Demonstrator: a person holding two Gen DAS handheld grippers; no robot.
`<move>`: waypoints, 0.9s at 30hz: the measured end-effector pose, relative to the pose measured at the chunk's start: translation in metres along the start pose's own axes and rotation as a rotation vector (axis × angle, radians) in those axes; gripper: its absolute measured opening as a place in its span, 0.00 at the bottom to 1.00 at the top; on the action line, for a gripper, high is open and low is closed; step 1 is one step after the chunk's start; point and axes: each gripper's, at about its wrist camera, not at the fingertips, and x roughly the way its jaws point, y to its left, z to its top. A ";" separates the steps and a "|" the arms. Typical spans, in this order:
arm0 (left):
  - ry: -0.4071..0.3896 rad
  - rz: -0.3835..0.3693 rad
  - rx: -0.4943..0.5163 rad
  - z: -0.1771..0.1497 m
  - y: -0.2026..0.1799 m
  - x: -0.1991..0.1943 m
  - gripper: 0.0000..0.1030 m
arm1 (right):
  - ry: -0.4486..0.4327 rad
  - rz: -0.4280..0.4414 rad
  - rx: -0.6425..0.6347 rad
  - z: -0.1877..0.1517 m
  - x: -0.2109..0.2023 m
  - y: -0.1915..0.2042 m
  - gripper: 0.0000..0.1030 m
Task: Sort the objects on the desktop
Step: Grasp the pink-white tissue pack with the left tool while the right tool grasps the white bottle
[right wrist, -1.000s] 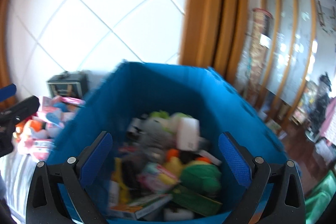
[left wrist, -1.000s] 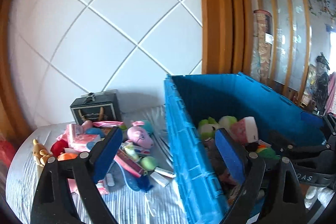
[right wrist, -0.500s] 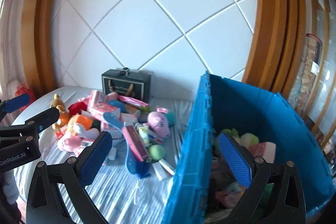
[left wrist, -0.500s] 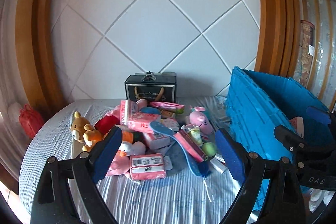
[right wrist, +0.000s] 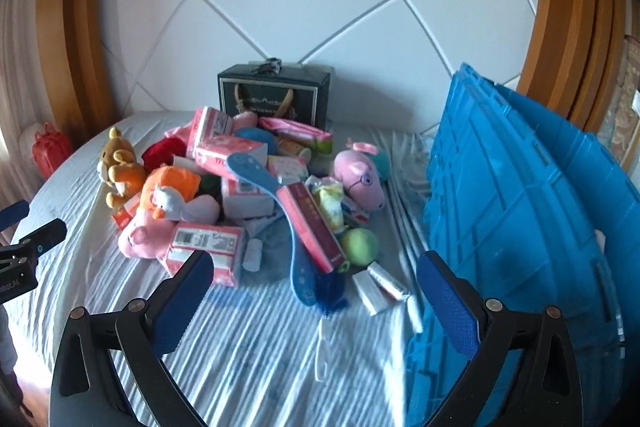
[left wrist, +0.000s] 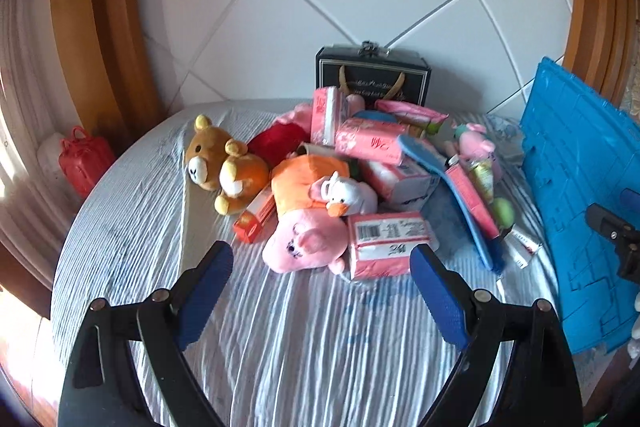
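We hold our left gripper (left wrist: pixel 322 269) tilted downward, its two black arms spread wide and the blue-padded fingers (left wrist: pixel 204 283) well apart, with nothing between them. Our right gripper (right wrist: pixel 314 285) points downward at much the same slant, its blue pads (right wrist: pixel 446 303) likewise standing far apart and bare. In the right wrist view the left gripper's black body juts in at the left edge; in the left wrist view the black tip of the right gripper shows at the right edge. The two sit side by side.
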 end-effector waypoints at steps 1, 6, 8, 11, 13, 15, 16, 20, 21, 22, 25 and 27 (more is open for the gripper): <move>0.024 0.000 -0.003 -0.004 0.003 0.010 0.88 | 0.023 -0.002 0.003 -0.003 0.010 0.000 1.00; 0.133 -0.043 0.019 -0.017 -0.002 0.056 0.88 | 0.127 -0.015 0.016 -0.017 0.052 -0.004 1.00; 0.168 -0.059 0.023 -0.018 -0.008 0.073 0.88 | 0.158 -0.022 0.013 -0.020 0.064 -0.005 1.00; 0.216 -0.080 0.021 -0.017 -0.015 0.098 0.88 | 0.203 -0.023 0.003 -0.024 0.086 -0.003 1.00; 0.235 -0.089 0.024 -0.011 -0.020 0.111 0.88 | 0.227 -0.017 -0.005 -0.024 0.098 -0.002 1.00; 0.247 -0.109 0.033 -0.003 -0.029 0.125 0.88 | 0.256 0.005 -0.008 -0.024 0.112 0.000 1.00; 0.255 -0.116 0.040 0.001 -0.034 0.132 0.88 | 0.269 0.012 -0.007 -0.023 0.120 0.000 1.00; 0.311 -0.149 0.062 0.012 -0.063 0.171 0.88 | 0.292 0.016 -0.005 -0.019 0.144 -0.001 1.00; 0.321 -0.152 0.071 0.013 -0.071 0.178 0.88 | 0.298 0.015 -0.002 -0.019 0.149 -0.002 1.00; 0.329 -0.152 0.082 0.016 -0.079 0.187 0.88 | 0.304 0.012 -0.001 -0.018 0.154 -0.004 1.00; 0.342 -0.155 0.116 0.020 -0.104 0.205 0.88 | 0.326 0.007 0.000 -0.019 0.167 -0.007 1.00; 0.365 -0.131 0.154 0.017 -0.118 0.217 0.88 | 0.336 0.001 0.004 -0.020 0.173 -0.010 1.00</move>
